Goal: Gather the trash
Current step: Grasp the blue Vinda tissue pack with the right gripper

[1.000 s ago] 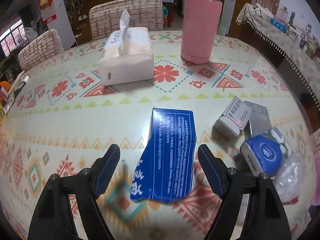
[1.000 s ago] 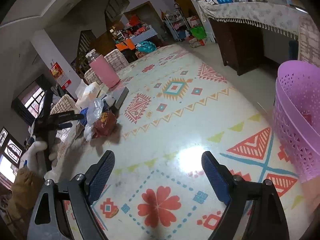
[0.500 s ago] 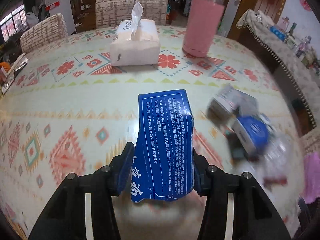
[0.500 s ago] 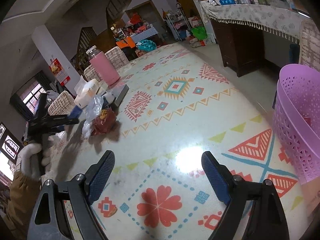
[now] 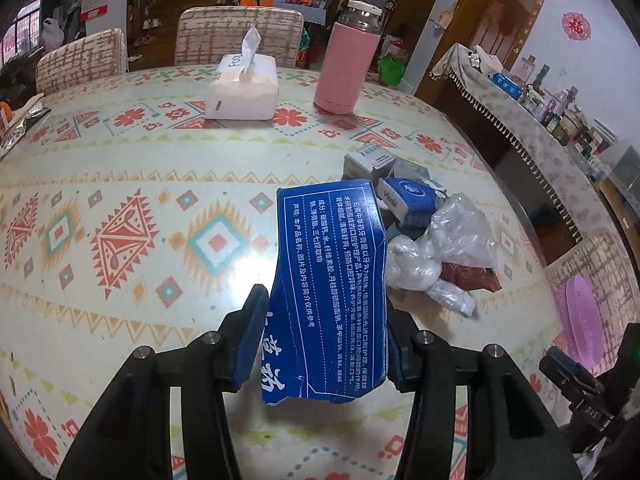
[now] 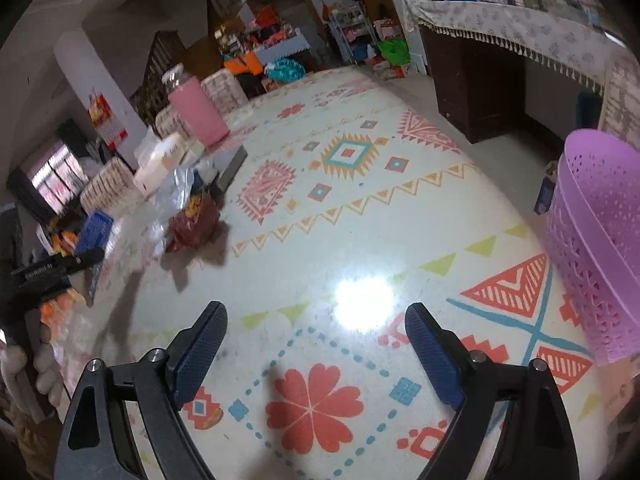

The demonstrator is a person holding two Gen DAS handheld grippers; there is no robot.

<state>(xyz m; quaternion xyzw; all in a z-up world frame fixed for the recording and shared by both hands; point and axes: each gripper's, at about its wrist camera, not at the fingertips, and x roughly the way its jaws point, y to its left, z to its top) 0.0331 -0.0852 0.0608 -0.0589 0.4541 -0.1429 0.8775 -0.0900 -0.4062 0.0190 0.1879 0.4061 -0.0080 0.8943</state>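
Observation:
My left gripper (image 5: pixel 324 312) is shut on a torn blue carton with white print (image 5: pixel 332 280) and holds it above the patterned table (image 5: pixel 120 200). It also shows in the right wrist view (image 6: pixel 94 230) at the far left. A trash pile lies to its right: a small grey box (image 5: pixel 368 160), a blue packet (image 5: pixel 408 200), a clear plastic bag (image 5: pixel 440 248) and a red wrapper (image 5: pixel 472 276). The red wrapper (image 6: pixel 196 220) shows in the right wrist view too. My right gripper (image 6: pixel 316 340) is open and empty over the table. A purple basket (image 6: pixel 596 240) stands at the right edge.
A white tissue pack (image 5: pixel 244 88) and a pink flask (image 5: pixel 344 72) stand at the far side of the table. Chairs (image 5: pixel 236 36) stand behind it. A sideboard with a fringed cloth (image 5: pixel 532 128) runs along the right wall.
My left gripper has closed on the blue carton and lifted it off the table, swinging right toward the trash pile. My right gripper has stayed open and nearly still.

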